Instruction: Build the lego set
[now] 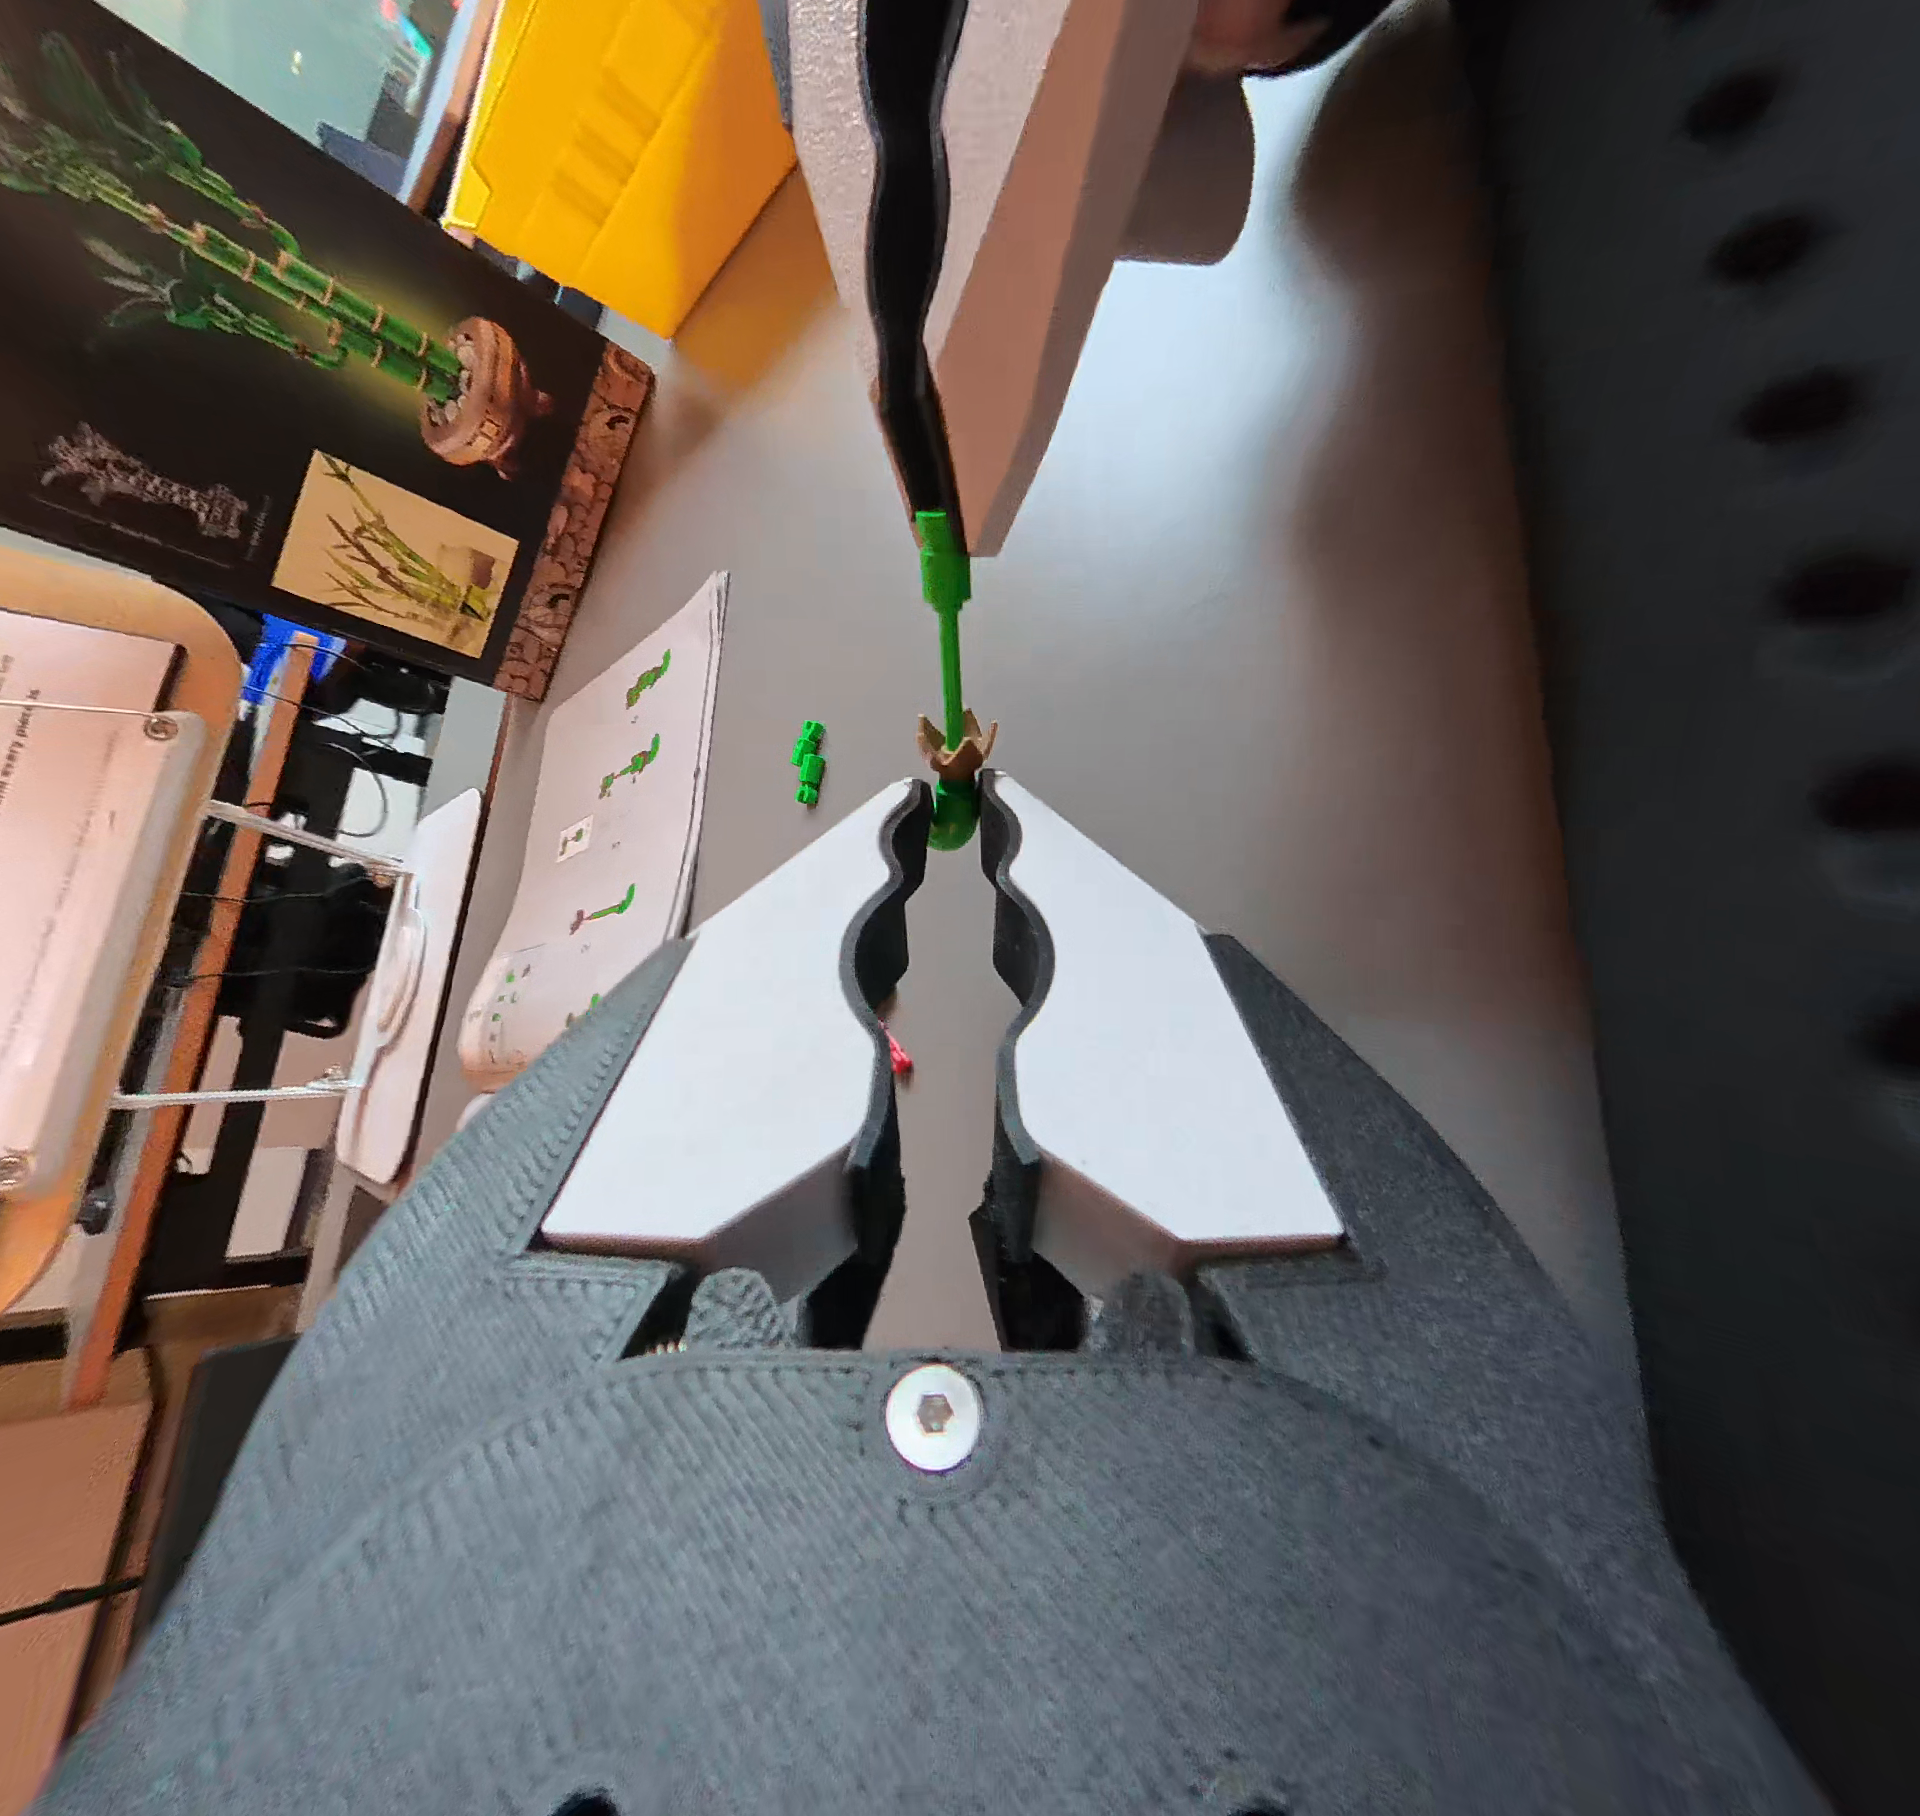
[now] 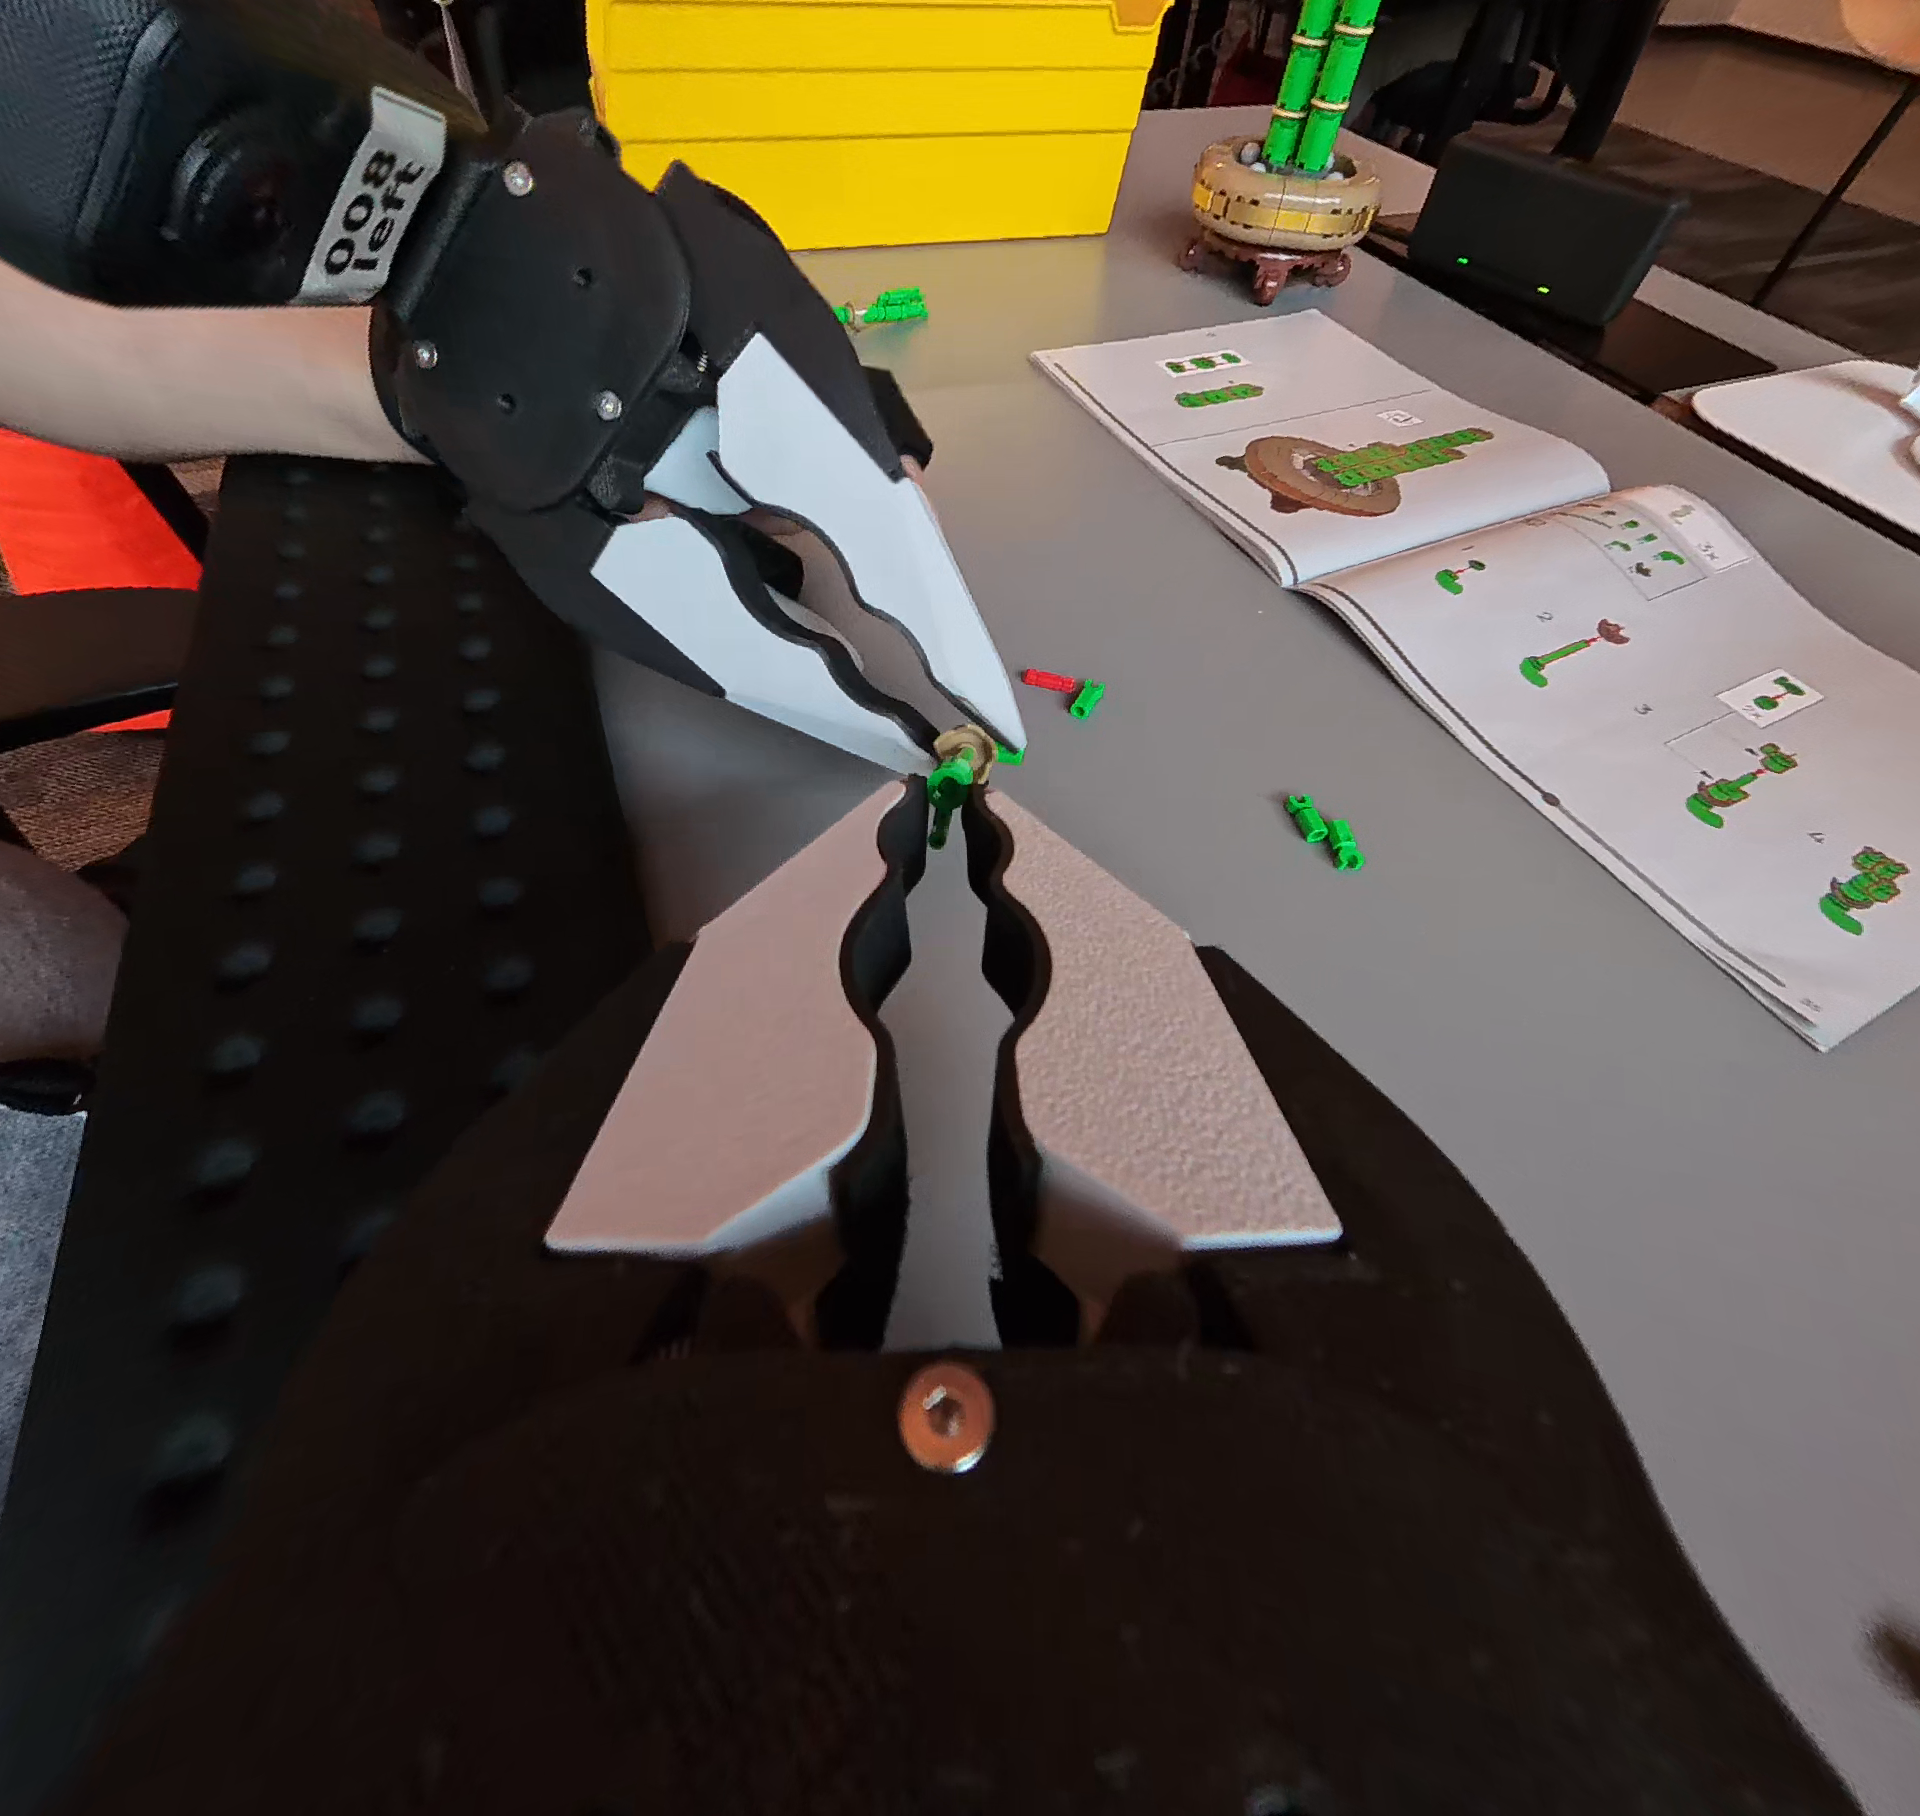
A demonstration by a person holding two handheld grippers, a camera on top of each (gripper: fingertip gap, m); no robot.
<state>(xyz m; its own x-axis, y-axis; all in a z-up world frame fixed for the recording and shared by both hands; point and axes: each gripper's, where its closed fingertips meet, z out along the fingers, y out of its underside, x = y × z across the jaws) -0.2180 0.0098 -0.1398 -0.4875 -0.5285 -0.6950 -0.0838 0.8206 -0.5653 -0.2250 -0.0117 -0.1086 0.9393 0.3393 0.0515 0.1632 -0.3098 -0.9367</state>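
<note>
A small green lego stem (image 1: 948, 649) with a tan crown-shaped piece (image 1: 956, 740) is held between both grippers above the grey table (image 1: 1195, 675). My left gripper (image 1: 953, 810) is shut on its round green lower end. My right gripper (image 2: 943, 816) is shut on the green connector at the other end; it shows from above in the left wrist view (image 1: 940, 519). In the right wrist view the left gripper (image 2: 966, 743) meets mine tip to tip at the tan piece (image 2: 961, 748). Loose green pieces (image 2: 1325, 831) and a red pin (image 2: 1047, 678) lie on the table.
An open instruction booklet (image 2: 1507, 623) lies to the right. A yellow bin (image 2: 873, 83) stands at the back. A built green bamboo model in a tan pot (image 2: 1288, 187) stands behind the booklet. The set's box (image 1: 260, 364) is at left. A black chair (image 2: 343, 831) is beside the table. The gap from one gripper's tips to the other's is roughly 4 cm.
</note>
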